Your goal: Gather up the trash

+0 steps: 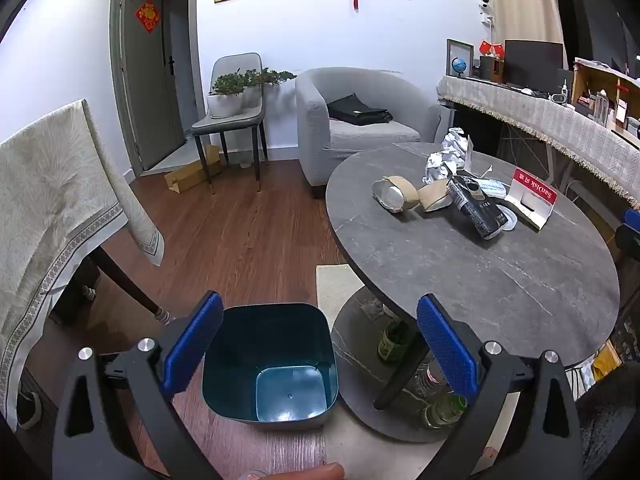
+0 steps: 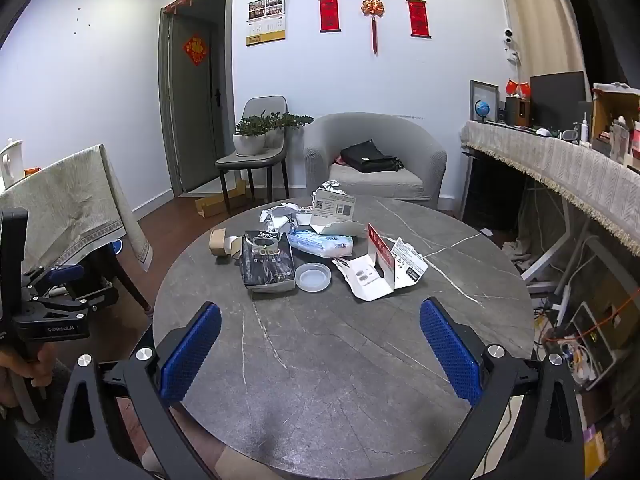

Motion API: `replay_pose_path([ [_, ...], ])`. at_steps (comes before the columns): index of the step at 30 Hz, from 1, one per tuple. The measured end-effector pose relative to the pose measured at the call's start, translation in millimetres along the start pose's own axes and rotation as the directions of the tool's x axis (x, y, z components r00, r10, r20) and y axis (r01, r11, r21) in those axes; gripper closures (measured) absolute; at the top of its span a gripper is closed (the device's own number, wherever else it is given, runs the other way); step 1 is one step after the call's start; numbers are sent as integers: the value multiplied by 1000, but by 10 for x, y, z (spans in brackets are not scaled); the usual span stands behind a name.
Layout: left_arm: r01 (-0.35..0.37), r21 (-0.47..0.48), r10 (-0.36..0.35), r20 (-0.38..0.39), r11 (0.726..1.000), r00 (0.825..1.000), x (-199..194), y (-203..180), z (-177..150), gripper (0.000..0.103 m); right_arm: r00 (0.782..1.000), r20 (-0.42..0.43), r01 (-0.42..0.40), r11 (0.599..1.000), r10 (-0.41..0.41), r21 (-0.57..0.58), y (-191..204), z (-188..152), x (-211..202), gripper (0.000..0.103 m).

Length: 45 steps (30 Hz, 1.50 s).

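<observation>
The task is only at its start. The bin (image 1: pixel 270 364), in the lower middle of the left wrist view, stands on the floor beside the round table (image 2: pixel 344 360) and looks empty. All the trash lies on the table, upper middle of the right wrist view: a black bag (image 2: pixel 267 262), crumpled paper (image 2: pixel 280 218), torn boxes (image 2: pixel 380 268), a plastic lid (image 2: pixel 313 276). The left gripper (image 1: pixel 320 344) and the right gripper (image 2: pixel 320 352) both stand wide open and hold nothing.

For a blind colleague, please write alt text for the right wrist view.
The open right gripper hovers over a round grey table with trash in the middle: a black bag, a clear lid and torn white packaging.
</observation>
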<state>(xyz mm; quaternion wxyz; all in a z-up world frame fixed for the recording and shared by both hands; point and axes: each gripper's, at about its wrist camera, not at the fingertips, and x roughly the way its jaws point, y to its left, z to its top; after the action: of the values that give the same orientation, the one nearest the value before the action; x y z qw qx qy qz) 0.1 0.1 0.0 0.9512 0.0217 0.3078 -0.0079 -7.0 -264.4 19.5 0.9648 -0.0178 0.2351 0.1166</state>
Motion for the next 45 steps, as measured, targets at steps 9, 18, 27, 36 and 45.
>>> replay_pose_path([
  [9, 2, 0, -2, -2, 1000, 1000, -4, -32, 9, 4, 1000, 0, -3, 1000, 3, 7, -11, -3, 3, 3],
  [18, 4, -5, -4, 2, 1000, 1000, 48, -66, -20, 4, 1000, -3, -3, 1000, 3, 7, -9, -6, 9, 3],
  [27, 10, -12, -10, 0, 1000, 1000, 12, 14, -5, 4, 1000, -5, -3, 1000, 3, 7, -11, -6, 14, 3],
  [36, 10, -14, -10, -2, 1000, 1000, 15, 14, -7, 4, 1000, -6, -4, 1000, 4, 9, -13, -9, 17, 3],
  [45, 12, -13, -12, -2, 1000, 1000, 20, 8, -24, 4, 1000, -9, -3, 1000, 3, 8, -19, -10, 26, 3],
])
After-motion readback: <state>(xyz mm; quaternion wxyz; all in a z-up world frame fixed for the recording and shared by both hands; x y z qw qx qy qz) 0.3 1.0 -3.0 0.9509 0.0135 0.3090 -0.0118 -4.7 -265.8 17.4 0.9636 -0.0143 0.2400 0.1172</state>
